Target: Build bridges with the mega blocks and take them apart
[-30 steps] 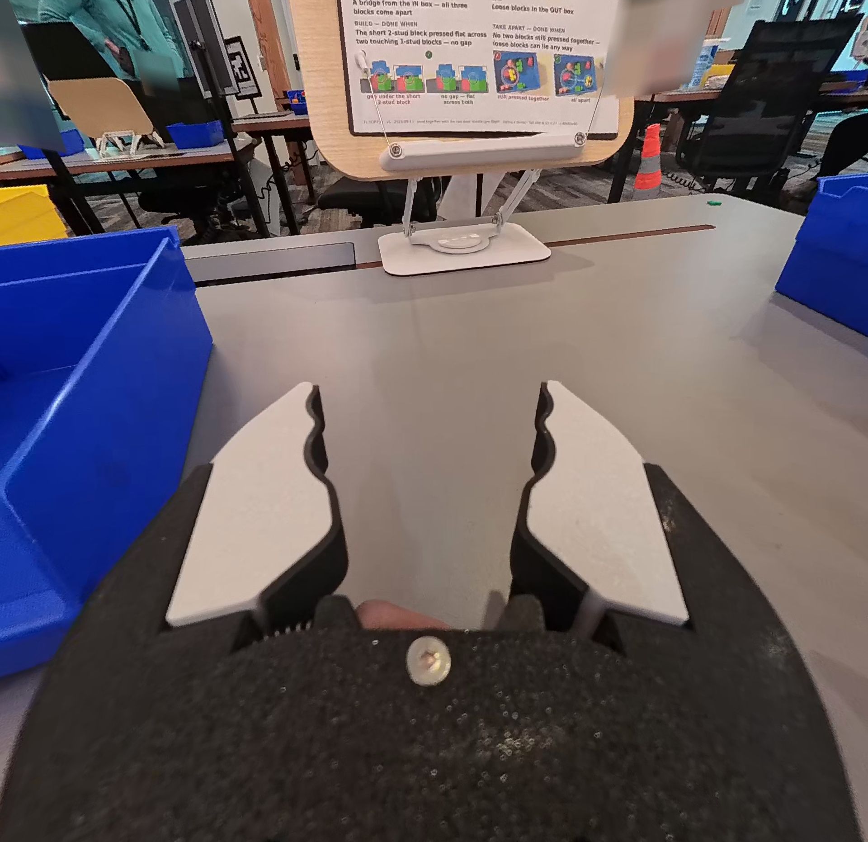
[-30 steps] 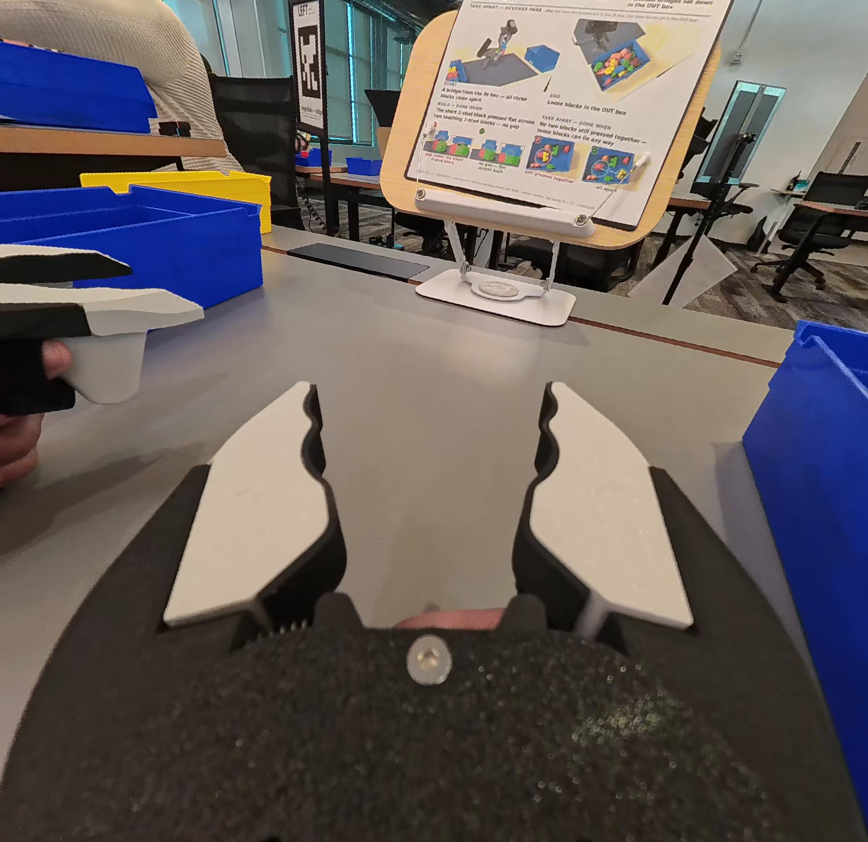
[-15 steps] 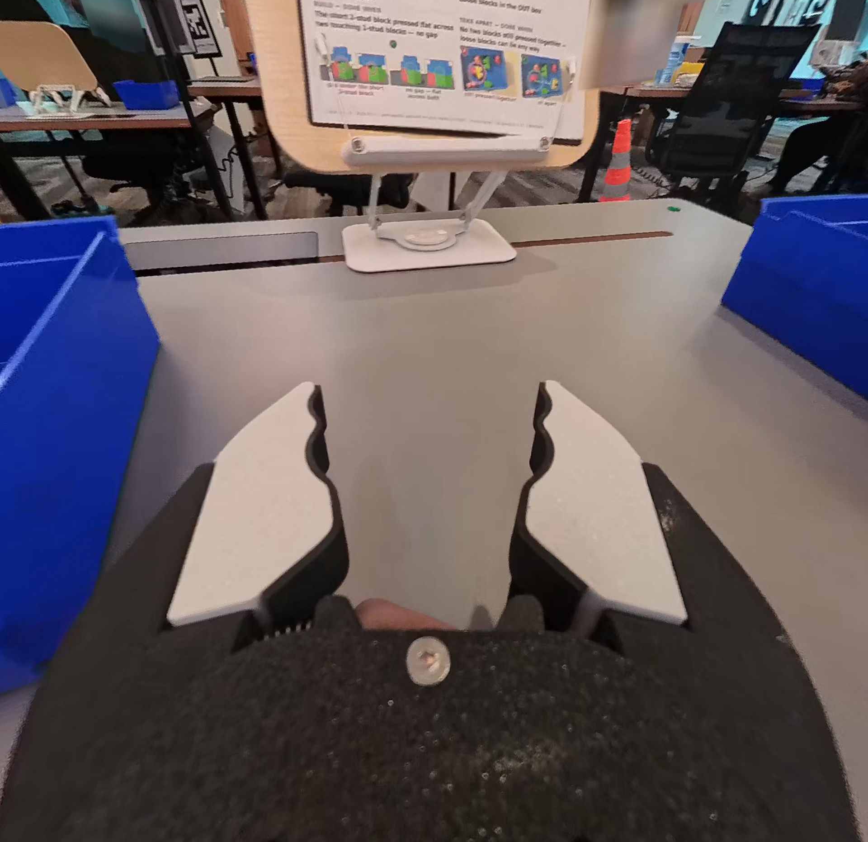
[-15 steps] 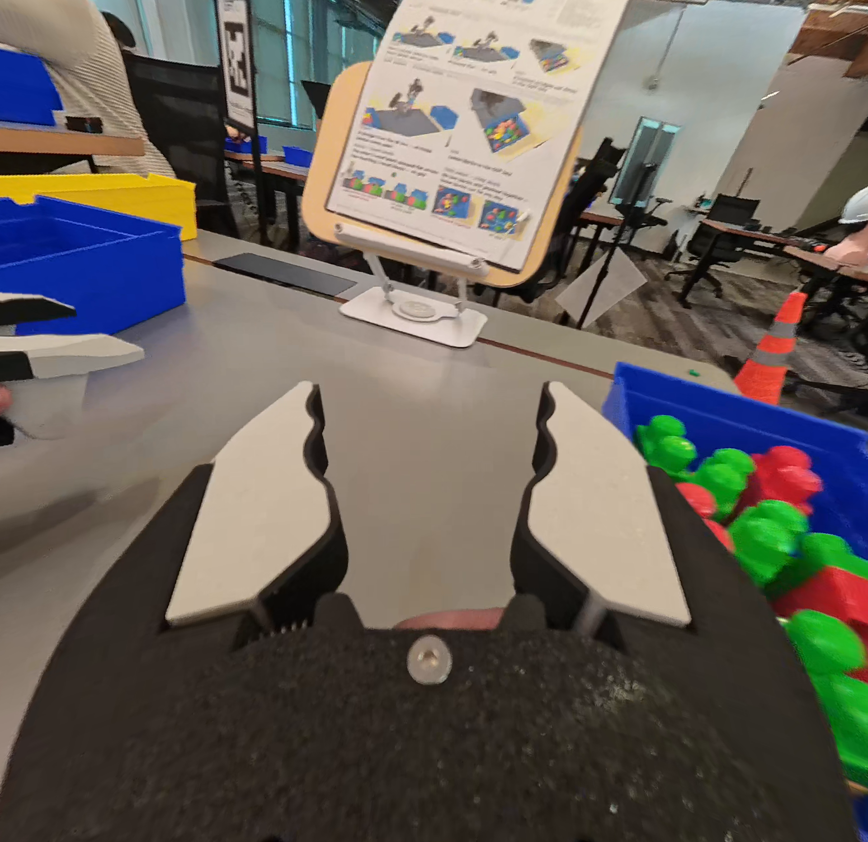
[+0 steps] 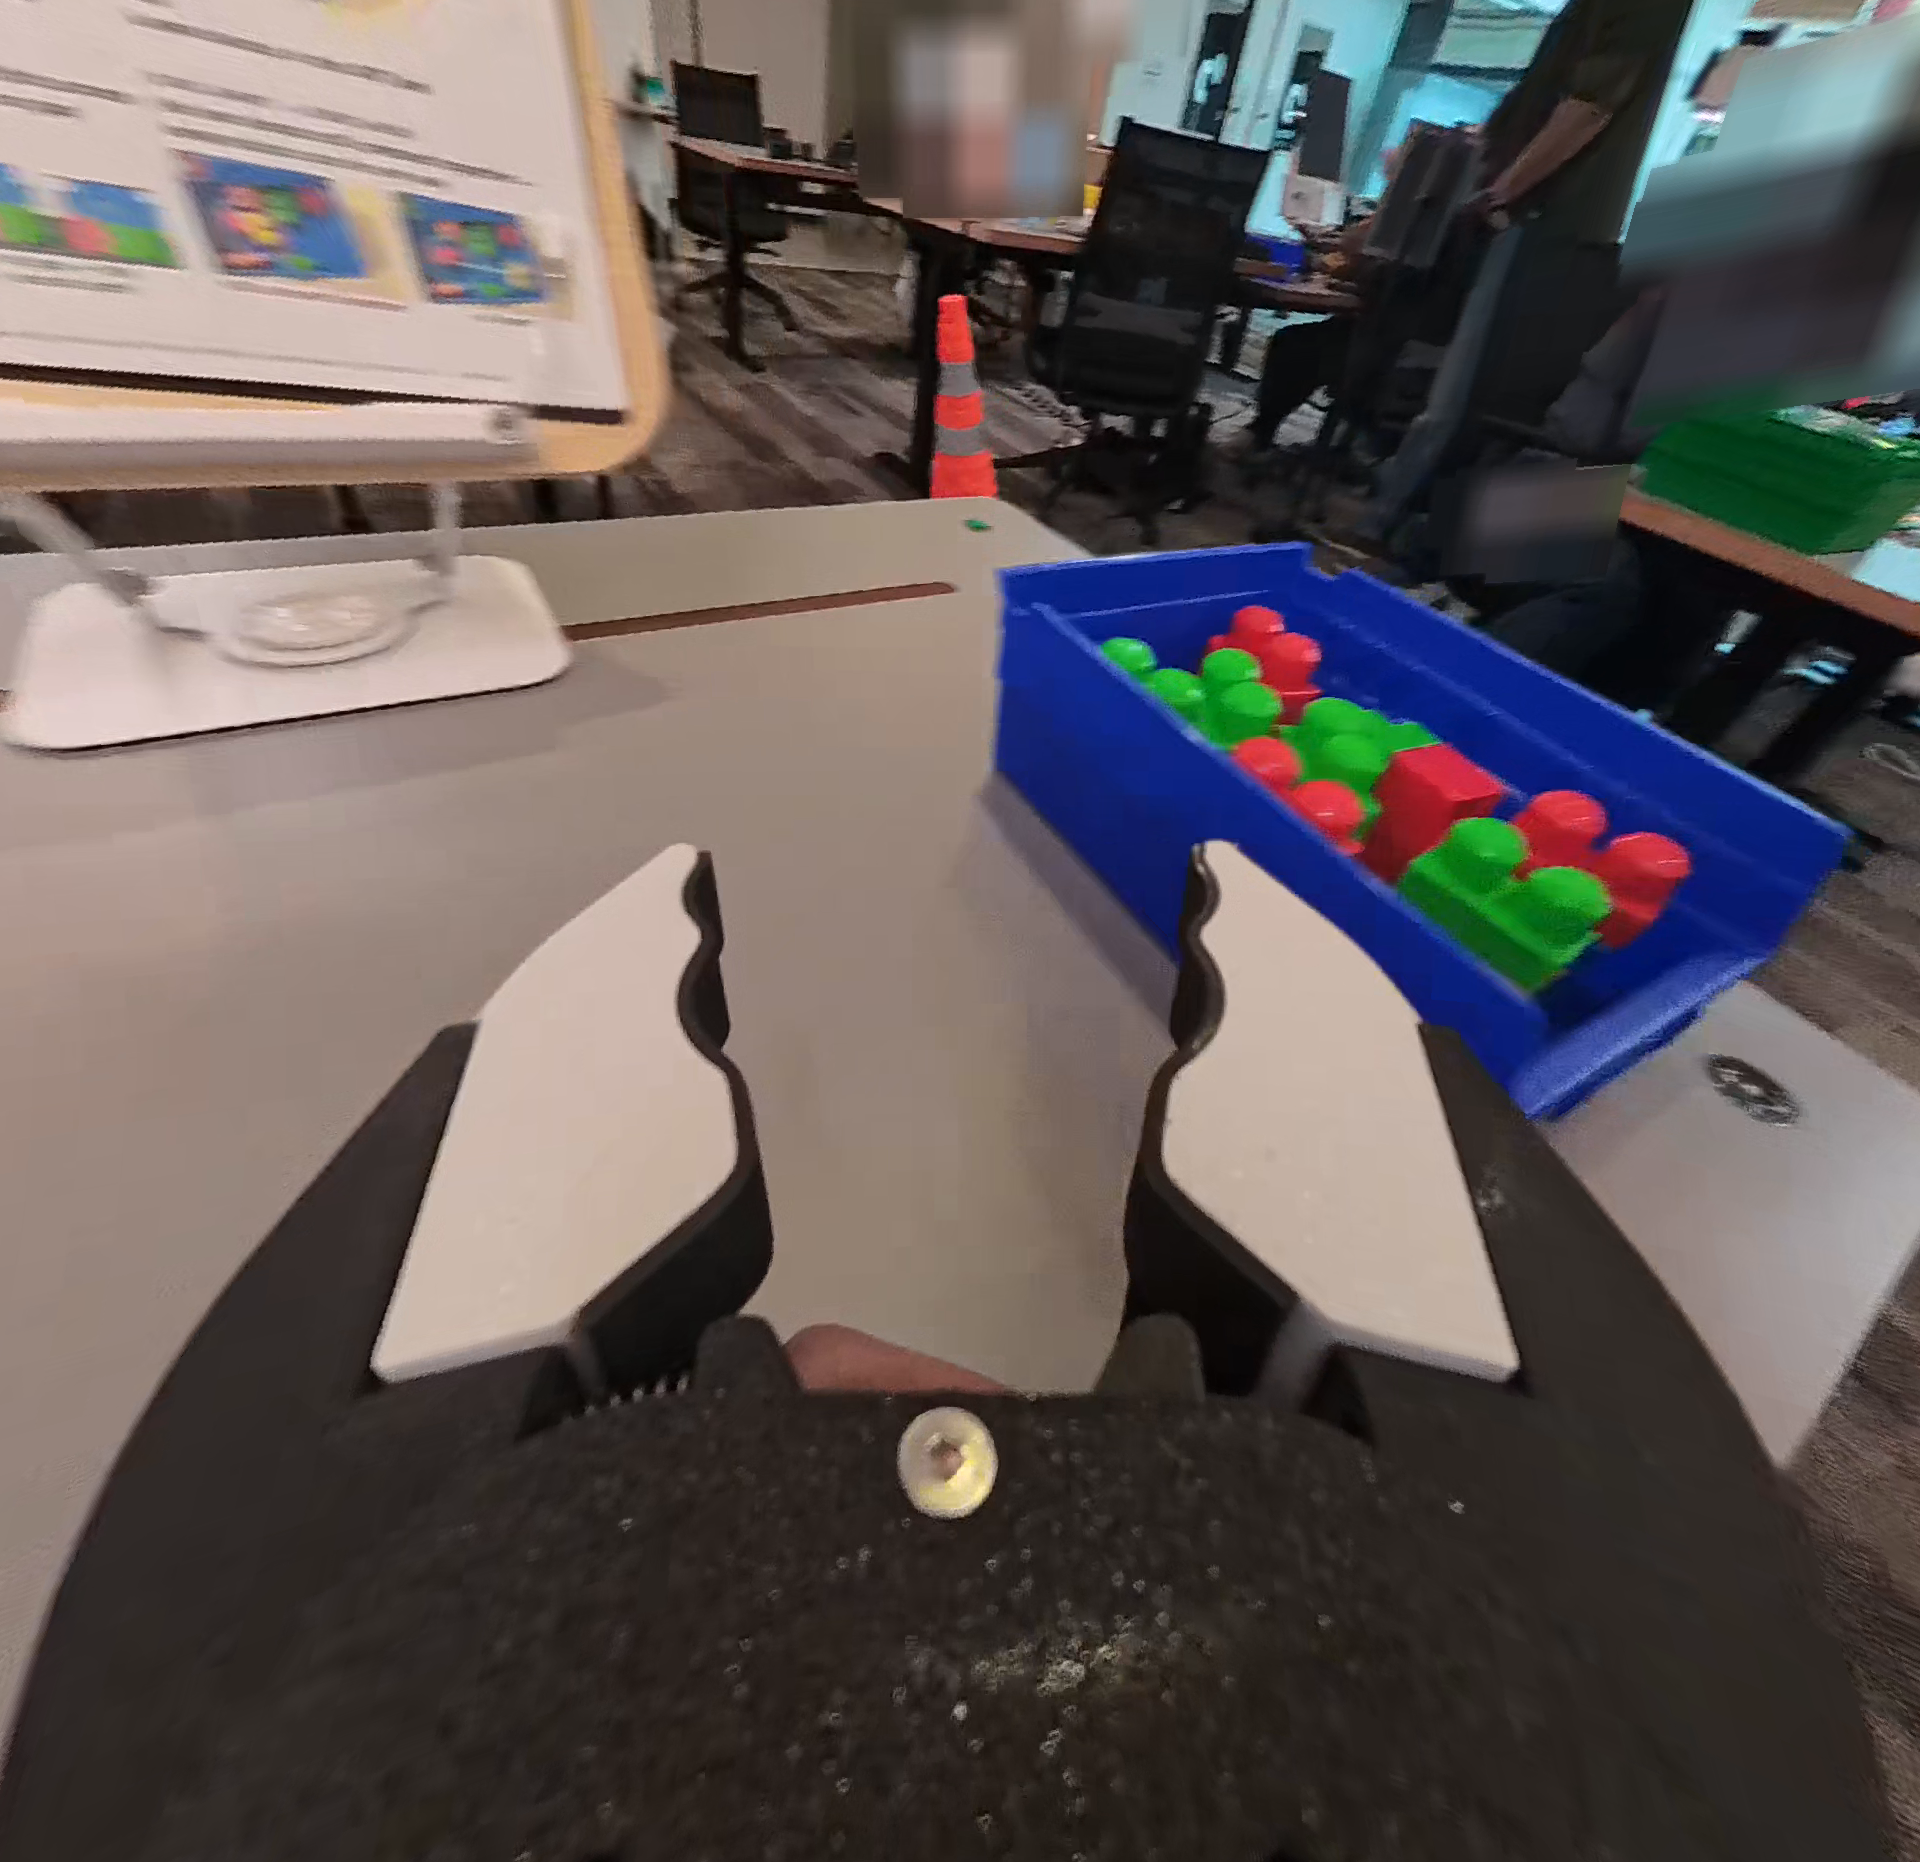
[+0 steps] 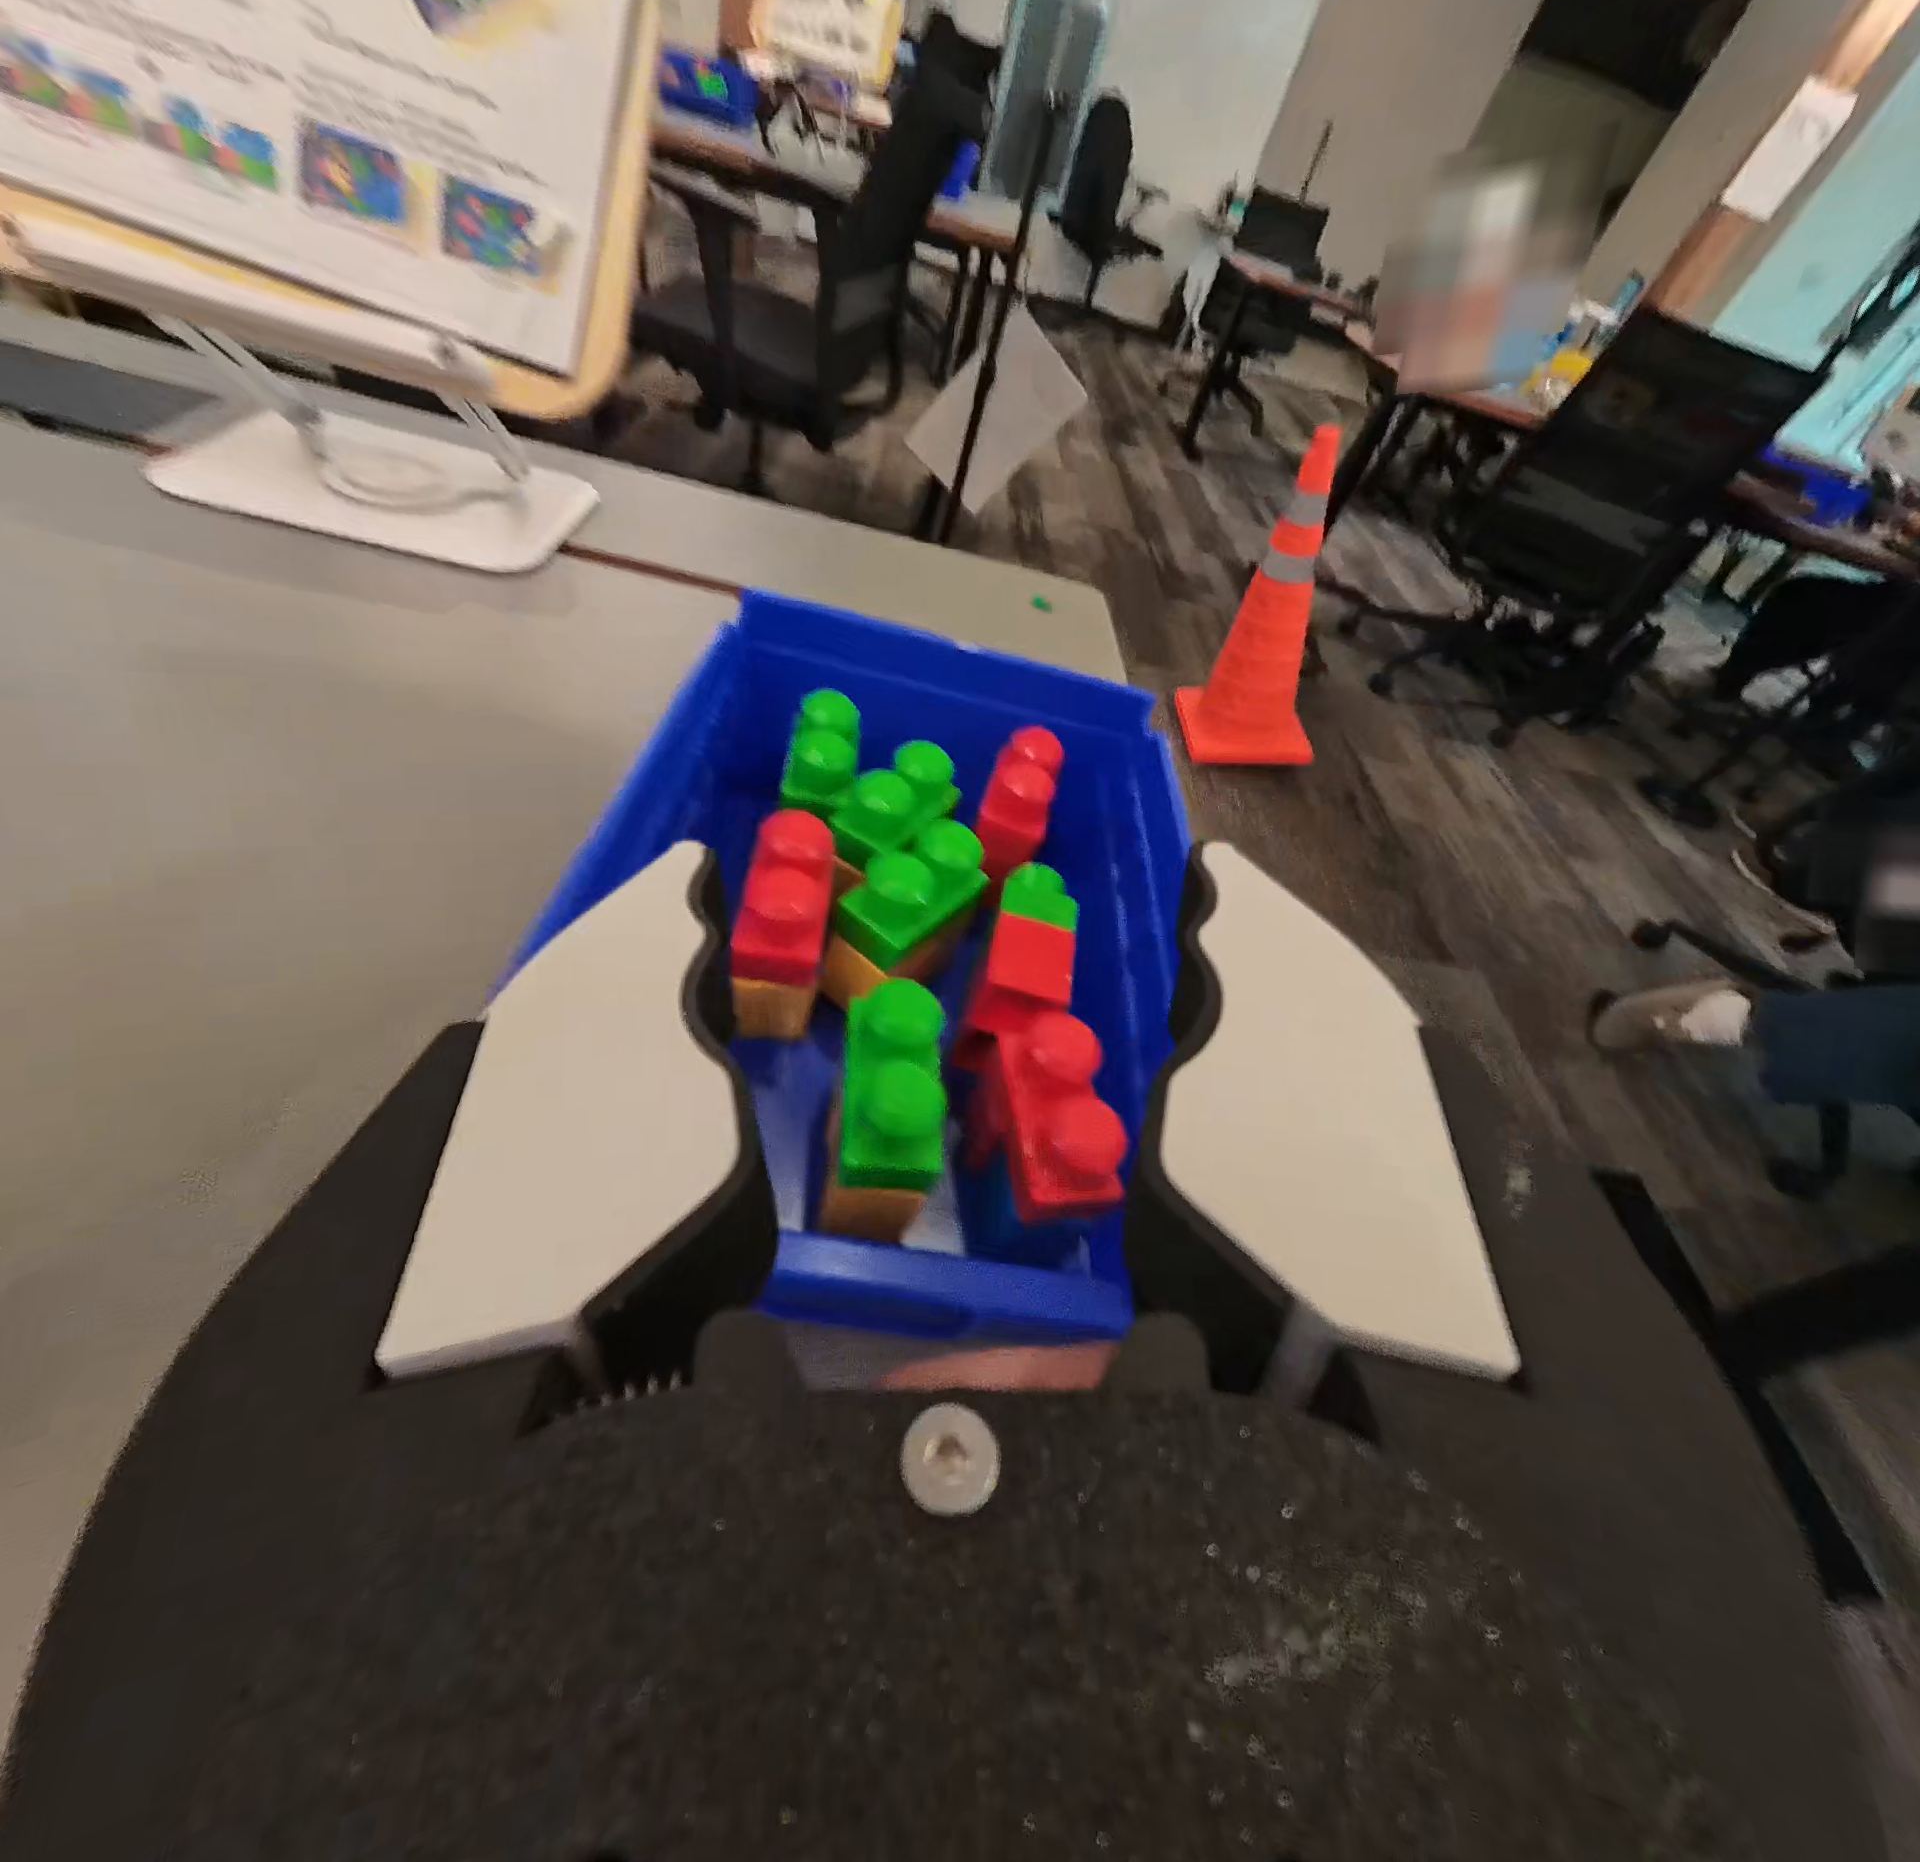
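Nothing is built yet. The red and green blocks (image 6: 894, 981) sit in the blue bin (image 6: 935, 1293), mid-frame. The right gripper (image 6: 945, 939) and left gripper (image 5: 951, 939) are wide and empty.

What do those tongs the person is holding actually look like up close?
Both look alike. The left tongs and right tongs each have two flat, pale grey fingers that taper forward, with wavy black inner edges. They sit on a broad black body with a grainy, foam-like surface, and a single silver screw sits at its middle. No cables or sleeves show.
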Motion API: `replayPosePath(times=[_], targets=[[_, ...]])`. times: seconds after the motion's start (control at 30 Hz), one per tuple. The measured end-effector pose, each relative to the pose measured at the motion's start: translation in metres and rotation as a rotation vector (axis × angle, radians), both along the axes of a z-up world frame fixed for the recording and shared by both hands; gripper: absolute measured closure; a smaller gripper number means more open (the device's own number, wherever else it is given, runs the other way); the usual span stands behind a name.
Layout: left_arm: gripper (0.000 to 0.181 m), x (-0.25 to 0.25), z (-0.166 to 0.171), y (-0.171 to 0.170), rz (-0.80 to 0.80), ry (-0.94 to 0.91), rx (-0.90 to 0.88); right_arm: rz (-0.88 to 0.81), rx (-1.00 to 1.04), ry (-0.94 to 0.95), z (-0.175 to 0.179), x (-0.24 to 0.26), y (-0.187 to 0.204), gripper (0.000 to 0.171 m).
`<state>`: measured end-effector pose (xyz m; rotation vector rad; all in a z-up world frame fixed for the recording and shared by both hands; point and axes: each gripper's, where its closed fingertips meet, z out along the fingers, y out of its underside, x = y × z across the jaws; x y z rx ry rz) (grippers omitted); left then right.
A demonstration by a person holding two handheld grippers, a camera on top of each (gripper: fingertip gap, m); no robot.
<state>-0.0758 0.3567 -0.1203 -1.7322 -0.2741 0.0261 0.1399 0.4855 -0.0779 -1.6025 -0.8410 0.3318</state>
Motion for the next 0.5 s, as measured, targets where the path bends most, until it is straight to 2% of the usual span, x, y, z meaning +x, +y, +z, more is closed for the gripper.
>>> replayPosePath(times=[0.2, 0.37, 0.5], targets=[[0.099, 0.084, -0.008, 0.057, -0.107, -0.093, -0.053, -0.077, -0.208, -0.080, -0.051, 0.047, 0.054, 0.089], [0.120, 0.120, -0.018, 0.074, -0.028, -0.134, -0.079, -0.084, -0.301, -0.092, -0.086, 0.065, 0.078, 0.091], [0.112, 0.138, -0.037, 0.080, -0.004, -0.134, -0.119, -0.064, -0.359, -0.084, -0.107, 0.072, 0.084, 0.096]])
